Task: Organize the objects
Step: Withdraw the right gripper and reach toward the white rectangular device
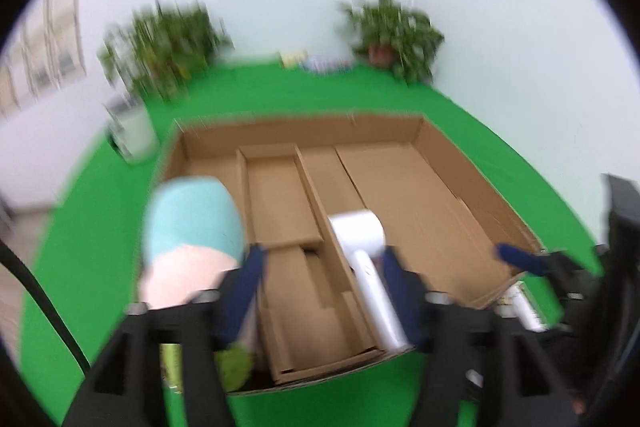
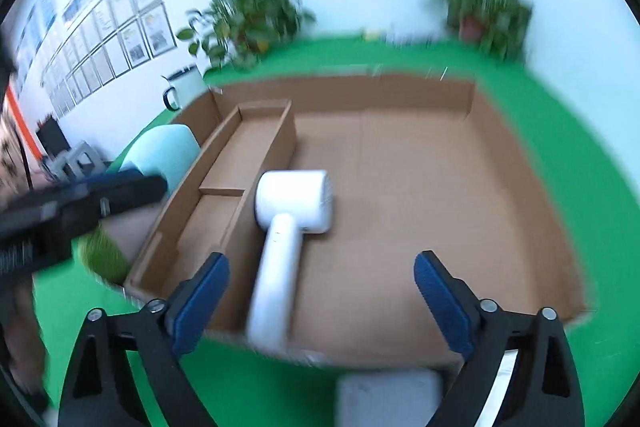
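A shallow cardboard tray (image 1: 472, 183) with divider strips lies on the green cloth; it also shows in the right wrist view (image 2: 472, 163). A white hair dryer (image 2: 288, 219) lies in it, handle toward me; it also shows in the left wrist view (image 1: 360, 239). My right gripper (image 2: 322, 291) is open around the handle's near end, not touching it. My left gripper (image 1: 322, 267) is open above the tray's near edge. A teal and pink rounded object (image 1: 192, 235) sits just left of the left fingers; it also shows in the right wrist view (image 2: 164, 151).
Two potted plants (image 1: 168, 43) (image 1: 396, 31) stand at the back of the cloth. A white mug (image 1: 134, 135) stands left of the tray. A green fuzzy thing (image 2: 104, 255) lies by the tray's near left corner. A grey-white box (image 2: 388, 399) is at the bottom.
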### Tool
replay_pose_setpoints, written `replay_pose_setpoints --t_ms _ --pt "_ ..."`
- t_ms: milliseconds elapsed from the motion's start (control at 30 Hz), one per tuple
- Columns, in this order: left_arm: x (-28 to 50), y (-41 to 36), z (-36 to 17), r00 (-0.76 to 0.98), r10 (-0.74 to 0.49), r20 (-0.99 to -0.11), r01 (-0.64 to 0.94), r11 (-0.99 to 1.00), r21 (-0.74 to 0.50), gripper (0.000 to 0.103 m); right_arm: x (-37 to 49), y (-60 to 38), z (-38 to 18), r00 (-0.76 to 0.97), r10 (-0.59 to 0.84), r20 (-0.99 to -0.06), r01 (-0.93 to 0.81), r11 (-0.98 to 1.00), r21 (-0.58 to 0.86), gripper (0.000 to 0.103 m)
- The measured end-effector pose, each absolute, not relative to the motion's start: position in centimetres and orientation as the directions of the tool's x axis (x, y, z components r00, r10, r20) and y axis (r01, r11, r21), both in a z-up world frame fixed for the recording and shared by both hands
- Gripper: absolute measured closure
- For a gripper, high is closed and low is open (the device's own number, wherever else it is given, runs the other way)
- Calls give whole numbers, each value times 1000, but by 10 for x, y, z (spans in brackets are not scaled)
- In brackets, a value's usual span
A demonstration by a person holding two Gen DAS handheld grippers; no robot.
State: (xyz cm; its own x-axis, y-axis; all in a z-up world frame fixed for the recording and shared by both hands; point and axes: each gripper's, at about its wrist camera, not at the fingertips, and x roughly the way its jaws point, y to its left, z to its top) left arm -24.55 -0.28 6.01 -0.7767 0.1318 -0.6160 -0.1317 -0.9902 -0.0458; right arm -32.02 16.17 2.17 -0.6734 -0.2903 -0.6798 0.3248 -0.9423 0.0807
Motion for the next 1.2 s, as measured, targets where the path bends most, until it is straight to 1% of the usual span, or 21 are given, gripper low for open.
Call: replay_pose_setpoints --t_ms 33,100,167,300,500,700,1033,1100,1200 --pt "-229 1 64 -822 95 -561 -113 -994 -2 20 -305 167 27 -712 -271 -648 333 -943 28 3" --pt "-204 9 68 -875 59 -481 -91 -995 44 19 -275 175 34 -774 -244 -584 334 -941 -50 1" --pt "-189 16 67 -885 40 -464 -76 -995 59 19 -251 186 39 -803 -234 -548 323 -944 -70 1" --pt "-161 31 58 -887 45 -460 -63 -998 22 19 -215 201 42 -822 -227 -523 294 -955 -48 1" --pt "-133 35 44 -884 43 -466 -6 -997 -81 19 -180 214 36 -821 -205 -533 281 -957 -65 1" --pt "-124 38 47 -885 28 -465 3 -998 -64 19 -159 221 36 -821 -217 -528 288 -956 -56 1" --pt "-121 30 45 -882 37 -470 1 -997 -80 19 -157 219 38 -825 -219 -521 291 -955 -60 1" --pt "-121 30 44 -881 34 -472 4 -997 -78 19 -156 218 37 -817 -242 -523 317 -947 -57 1" --pt "-124 25 38 -862 51 -504 -5 -996 -92 19 -145 216 34 -781 -350 -518 424 -905 -26 1"
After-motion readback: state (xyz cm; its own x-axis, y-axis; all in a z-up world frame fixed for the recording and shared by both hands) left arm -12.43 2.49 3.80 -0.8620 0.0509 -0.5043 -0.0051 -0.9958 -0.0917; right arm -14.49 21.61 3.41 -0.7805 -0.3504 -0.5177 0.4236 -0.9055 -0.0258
